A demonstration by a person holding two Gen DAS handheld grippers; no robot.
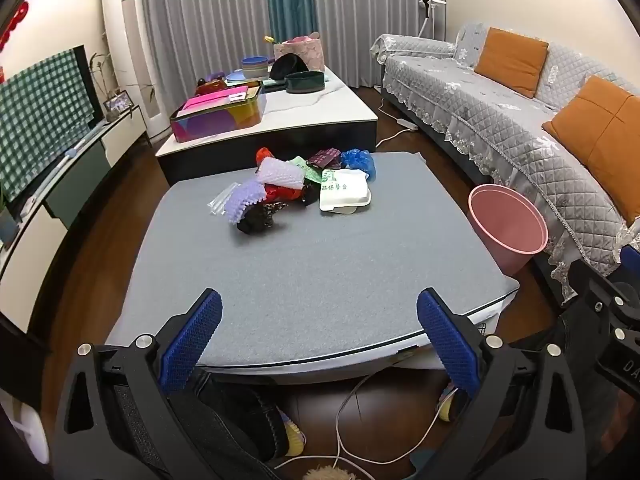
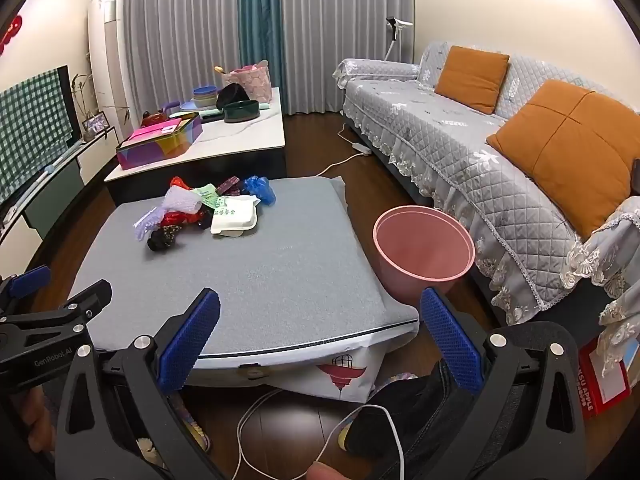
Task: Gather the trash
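Grippers: left gripper [image 1: 319, 334] and right gripper [image 2: 320, 336] both gaped wide, empty.
Risk: light wrappers in the trash pile [image 1: 296, 188] could slip, missing the pink bin [image 2: 424, 246].

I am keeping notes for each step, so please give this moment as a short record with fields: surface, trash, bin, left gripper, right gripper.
surface: grey padded table, near half bare
trash: one pile at the far side, with a white foam box and a blue bag
bin: pink bin on the floor between table and sofa, nothing visible inside
left gripper: open, holds nothing
right gripper: open, holds nothing
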